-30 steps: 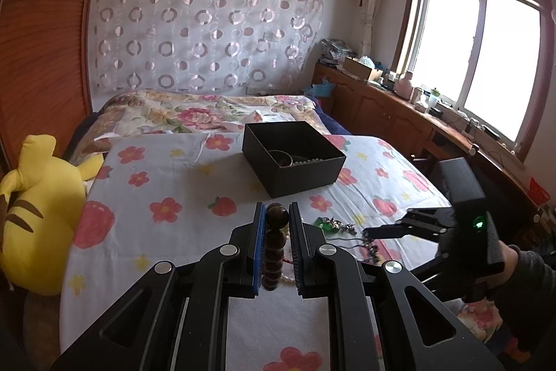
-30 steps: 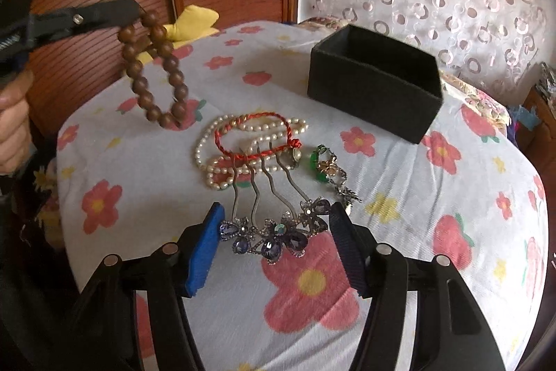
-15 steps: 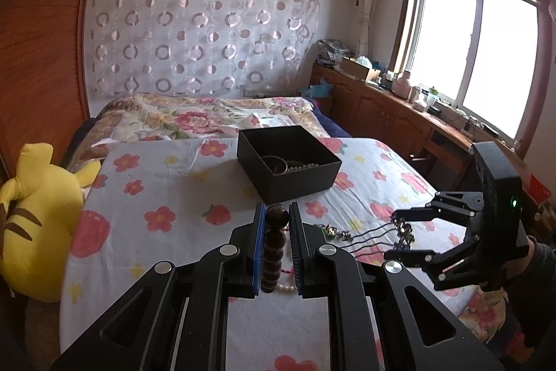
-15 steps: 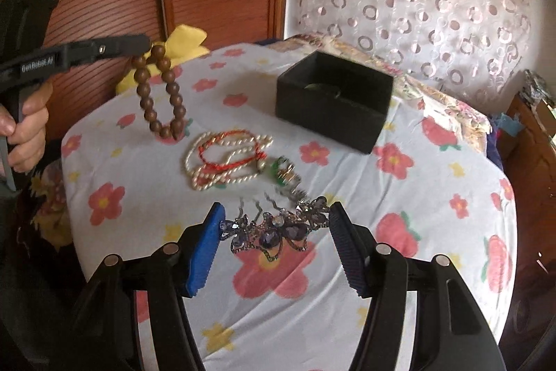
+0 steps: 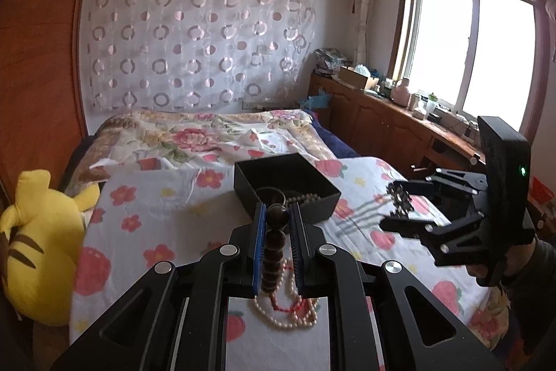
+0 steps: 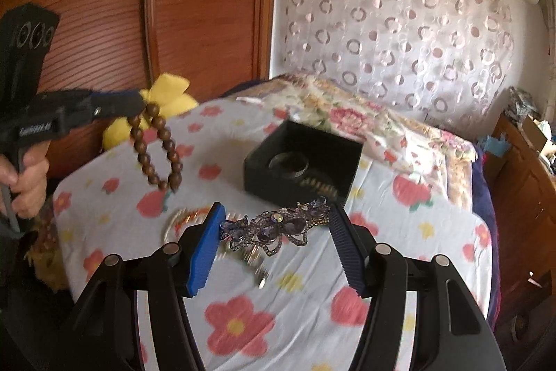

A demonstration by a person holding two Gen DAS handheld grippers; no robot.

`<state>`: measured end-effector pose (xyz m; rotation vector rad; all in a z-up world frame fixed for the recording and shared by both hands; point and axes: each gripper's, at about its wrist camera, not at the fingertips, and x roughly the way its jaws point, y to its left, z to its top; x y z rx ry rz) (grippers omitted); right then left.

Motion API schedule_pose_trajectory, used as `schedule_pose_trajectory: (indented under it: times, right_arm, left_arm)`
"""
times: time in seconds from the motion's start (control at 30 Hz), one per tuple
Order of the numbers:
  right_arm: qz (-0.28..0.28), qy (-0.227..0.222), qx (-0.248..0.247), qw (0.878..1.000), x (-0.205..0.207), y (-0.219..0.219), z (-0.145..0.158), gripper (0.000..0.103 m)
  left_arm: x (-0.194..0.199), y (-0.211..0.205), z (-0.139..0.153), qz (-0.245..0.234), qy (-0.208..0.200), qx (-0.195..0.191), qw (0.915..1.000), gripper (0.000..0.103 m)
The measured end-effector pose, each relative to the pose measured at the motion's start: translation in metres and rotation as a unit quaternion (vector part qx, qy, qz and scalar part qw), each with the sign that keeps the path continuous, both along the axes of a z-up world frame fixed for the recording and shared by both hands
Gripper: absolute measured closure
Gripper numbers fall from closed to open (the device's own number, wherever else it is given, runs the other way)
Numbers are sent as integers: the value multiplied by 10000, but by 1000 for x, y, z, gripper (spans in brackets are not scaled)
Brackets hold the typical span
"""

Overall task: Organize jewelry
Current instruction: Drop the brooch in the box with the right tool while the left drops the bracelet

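Jewelry mid-transfer: wooden bead bracelet [image 5: 274,246] clamped by left gripper [image 5: 277,221], jeweled hair comb [image 6: 276,226] clamped by right gripper [image 6: 274,232]; black box [image 6: 302,159] at 12 o'clock; release over it needed next.

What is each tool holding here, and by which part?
Left tool: brown wooden bead bracelet, pinched at the loop's top bead. Right tool: purple jewelled hair comb, clamped across its decorated ends.

Black hand-held gripper [image 6: 274,247] frames, silver screws, blue ribbed pads (green LED), dark sleeve [image 5: 537,270]
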<state>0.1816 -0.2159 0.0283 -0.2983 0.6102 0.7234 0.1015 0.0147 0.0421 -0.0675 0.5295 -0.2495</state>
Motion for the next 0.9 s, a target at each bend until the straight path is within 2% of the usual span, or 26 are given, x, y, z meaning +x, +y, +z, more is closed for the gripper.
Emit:
schedule_pose_trajectory:
  times: [0.3,0.53,0.73,0.77,0.83,0.9]
  right_arm:
    - [-304,-205,224,9991,54,19,12,39]
    - [-568,123,55,9983,101,40,-21,39]
    - [-699,507,-54,9962,121,49,-52,38]
    - [-718,520,-19,9961,122,49,-53,38]
    - [-733,550,58,9958,120,45,-52,31]
    - [-733,550,144,9957,118,39,-48,30]
  left_arm:
    - [17,-2,14,48,-96,153,9998,91]
    - [28,-1,15,74,-39,219,9997,91]
    - [45,1,15,84,14,279,9996,91]
    - [50,1,16,90,35,286,9995,91]
    - [59,1,16,105,69,315,9994,91]
    - [68,-1,16,123,99,339,9993,91]
